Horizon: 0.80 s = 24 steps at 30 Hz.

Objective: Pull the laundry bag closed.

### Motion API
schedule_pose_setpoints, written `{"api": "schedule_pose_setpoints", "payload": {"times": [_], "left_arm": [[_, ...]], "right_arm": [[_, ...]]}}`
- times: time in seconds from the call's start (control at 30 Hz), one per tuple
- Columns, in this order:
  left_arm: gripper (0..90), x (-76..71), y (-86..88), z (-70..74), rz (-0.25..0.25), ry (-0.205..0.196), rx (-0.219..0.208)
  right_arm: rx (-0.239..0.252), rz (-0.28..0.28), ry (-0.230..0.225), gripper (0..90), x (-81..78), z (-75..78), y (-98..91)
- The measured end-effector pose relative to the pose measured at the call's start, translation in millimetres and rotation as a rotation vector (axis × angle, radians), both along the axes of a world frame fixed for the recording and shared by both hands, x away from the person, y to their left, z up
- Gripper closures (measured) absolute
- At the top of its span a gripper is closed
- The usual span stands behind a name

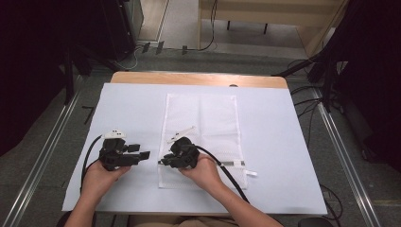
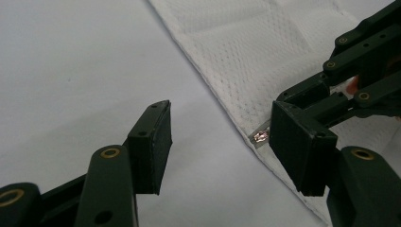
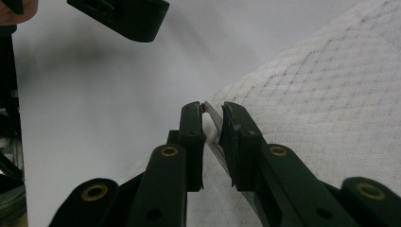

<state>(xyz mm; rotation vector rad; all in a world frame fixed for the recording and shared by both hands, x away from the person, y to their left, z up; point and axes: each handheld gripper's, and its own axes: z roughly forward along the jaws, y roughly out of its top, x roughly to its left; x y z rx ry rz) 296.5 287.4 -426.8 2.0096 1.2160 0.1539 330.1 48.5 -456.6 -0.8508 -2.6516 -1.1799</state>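
A white mesh bag point(image 1: 203, 118) lies flat on the white table cover, its dark zipper point(image 1: 231, 163) running along the near edge. My right gripper point(image 1: 163, 162) sits at the bag's near left corner, its jaws nearly together on the zipper's end point(image 3: 210, 113), with a sliver of gap on one side. In the left gripper view the metal zipper end point(image 2: 259, 137) shows at the bag's point(image 2: 265, 47) edge. My left gripper point(image 1: 141, 150) is just left of the bag, open and empty point(image 2: 222, 137), pointing at that corner.
A small white strip point(image 1: 182, 134) lies on the bag, and a white tag point(image 1: 250, 173) sticks out near the zipper's right end. The white cover point(image 1: 118, 109) spans the wooden table point(image 1: 198, 78). Cables and dark stands surround the table on the floor.
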Motion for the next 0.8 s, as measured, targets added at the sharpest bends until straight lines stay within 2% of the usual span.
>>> {"api": "schedule_pose_setpoints", "payload": {"times": [0.17, 0.4, 0.47, 0.63, 0.8], "left_arm": [[40.5, 0.0, -0.7, -0.4, -0.001, -0.003, 0.002], [40.6, 0.1, -0.5, -0.5, -0.001, -0.002, 0.001], [40.6, 0.0, -0.8, -0.5, -0.001, -0.001, 0.0], [40.6, 0.1, -0.5, -0.4, -0.003, -0.002, -0.001], [40.5, -0.1, 0.2, -0.1, -0.002, 0.001, 0.0]], "right_arm": [[-0.005, -0.003, 0.02, 80.0, 2.0, -3.1, 3.6], [-0.015, 0.018, 0.028, 83.8, 0.5, -5.6, 9.1], [-0.018, 0.023, 0.017, 84.5, 0.1, -6.2, 9.9], [-0.018, 0.019, 0.031, 83.2, -0.3, -9.2, 11.8], [-0.03, 0.036, 0.0, 87.0, -0.8, -9.4, 11.6]]}}
